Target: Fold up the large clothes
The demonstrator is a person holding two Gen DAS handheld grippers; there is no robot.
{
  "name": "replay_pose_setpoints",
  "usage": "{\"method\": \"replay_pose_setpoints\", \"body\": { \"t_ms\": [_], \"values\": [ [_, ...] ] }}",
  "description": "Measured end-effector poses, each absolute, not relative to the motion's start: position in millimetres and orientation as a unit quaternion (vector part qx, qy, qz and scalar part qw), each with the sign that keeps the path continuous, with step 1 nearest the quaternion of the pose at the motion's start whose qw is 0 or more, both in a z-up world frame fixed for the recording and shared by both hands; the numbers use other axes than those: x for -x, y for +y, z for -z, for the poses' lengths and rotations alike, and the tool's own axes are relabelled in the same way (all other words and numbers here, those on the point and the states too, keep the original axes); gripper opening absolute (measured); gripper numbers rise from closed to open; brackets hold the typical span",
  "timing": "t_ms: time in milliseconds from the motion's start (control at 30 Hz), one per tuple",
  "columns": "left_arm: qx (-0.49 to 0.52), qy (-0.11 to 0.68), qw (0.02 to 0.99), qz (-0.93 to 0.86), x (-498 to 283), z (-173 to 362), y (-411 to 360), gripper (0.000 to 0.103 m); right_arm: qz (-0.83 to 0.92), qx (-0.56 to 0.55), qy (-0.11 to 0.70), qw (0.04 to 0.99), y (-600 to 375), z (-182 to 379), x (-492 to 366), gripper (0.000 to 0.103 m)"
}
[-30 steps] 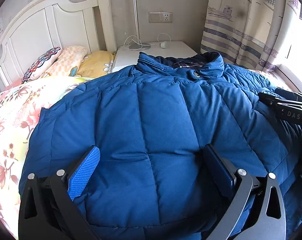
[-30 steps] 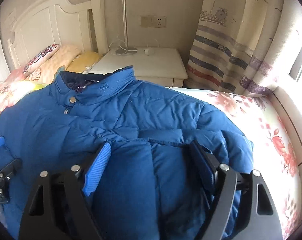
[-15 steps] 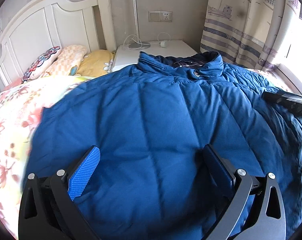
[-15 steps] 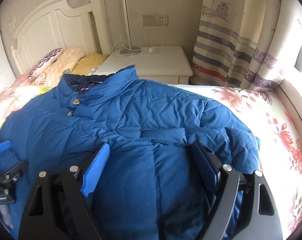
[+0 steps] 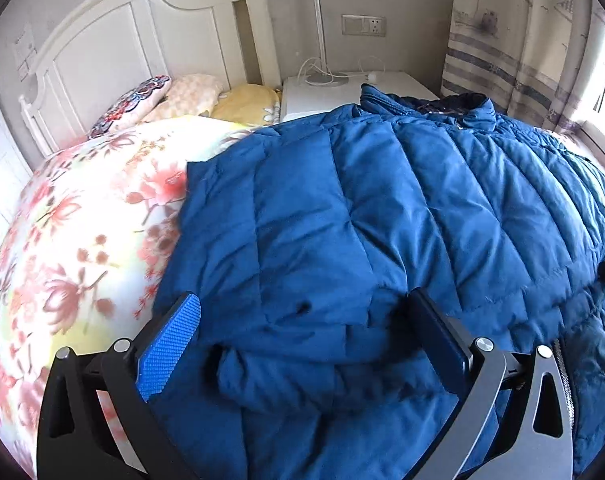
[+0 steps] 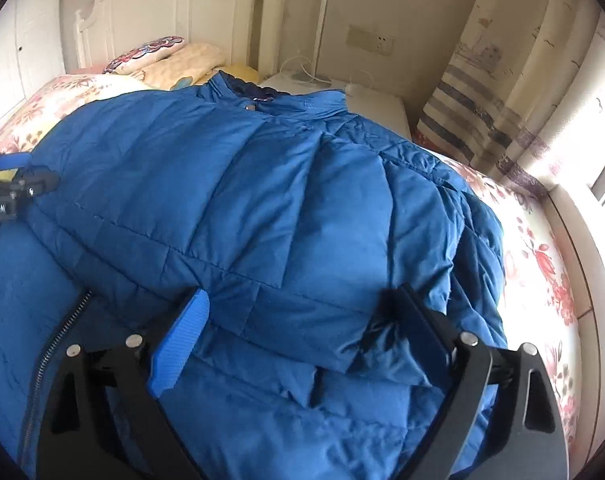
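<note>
A large blue quilted down jacket (image 5: pixel 382 216) lies spread on the bed, collar toward the nightstand; it also fills the right wrist view (image 6: pixel 262 200). Its lower part is folded up, leaving a doubled edge near both grippers. My left gripper (image 5: pixel 302 320) is open, jaws wide apart over the jacket's left folded edge. My right gripper (image 6: pixel 298 312) is open over the right folded edge, next to a sleeve fold. The left gripper also shows at the left edge of the right wrist view (image 6: pixel 10 176). An open zipper (image 6: pixel 58 336) runs at lower left.
The floral bedsheet (image 5: pixel 70 240) lies left of the jacket and also to its right (image 6: pixel 542 280). Pillows (image 5: pixel 190 92) rest against the white headboard (image 5: pixel 122 40). A white nightstand (image 5: pixel 342 88) with a lamp and cables stands behind. Striped curtains (image 6: pixel 482 100) hang at right.
Both grippers have moved over the jacket and the views shifted; the left one went left, showing more bedsheet. The jacket now shows a folded-up lower edge. Both grippers stayed open.
</note>
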State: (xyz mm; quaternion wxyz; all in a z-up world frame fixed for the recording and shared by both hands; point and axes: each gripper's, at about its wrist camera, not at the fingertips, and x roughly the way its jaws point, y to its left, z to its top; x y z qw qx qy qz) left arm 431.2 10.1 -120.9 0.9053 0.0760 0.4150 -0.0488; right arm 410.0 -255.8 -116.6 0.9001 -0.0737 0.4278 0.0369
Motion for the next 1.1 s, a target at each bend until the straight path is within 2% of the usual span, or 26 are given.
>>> {"method": "replay_pose_setpoints", "body": {
  "t_ms": [100,167,267,367,433,567,667,767,833,967,1100],
  "values": [
    [-0.079,0.396,0.914,0.045,-404,113,19,0.098,-0.033,0.046,0.422,0.905,-264,100,-395,0.092],
    [-0.094,0.408,0.908,0.028,-397,126,26,0.098,-0.012,0.056,0.412,0.910,-276,96,-382,0.093],
    [-0.052,0.449,0.891,0.041,-405,141,43,0.099,0.005,0.059,0.458,0.887,-295,125,-382,0.094],
    [-0.047,0.449,0.892,0.035,-405,141,46,0.099,-0.023,0.013,0.453,0.891,-310,131,-380,0.095],
    [-0.072,0.431,0.900,-0.001,-387,131,41,0.098,-0.009,0.026,0.455,0.890,-306,127,-376,0.093],
    [-0.075,0.406,0.909,0.049,-328,109,25,0.098,-0.049,0.023,0.421,0.905,-284,99,-334,0.092],
    [-0.106,0.415,0.901,0.073,-306,121,6,0.098,-0.084,0.046,0.412,0.906,-257,96,-303,0.092],
    [-0.144,0.436,0.885,0.071,-302,148,-10,0.099,-0.114,0.078,0.434,0.890,-229,116,-293,0.092],
    [-0.131,0.436,0.887,0.070,-304,148,-7,0.099,-0.100,0.109,0.440,0.886,-216,134,-287,0.094],
    [-0.103,0.451,0.883,0.080,-311,151,-1,0.099,-0.088,0.073,0.452,0.885,-232,130,-289,0.094],
    [-0.104,0.450,0.883,0.080,-317,154,3,0.099,-0.078,0.084,0.454,0.883,-237,126,-269,0.095]
  ]
}}
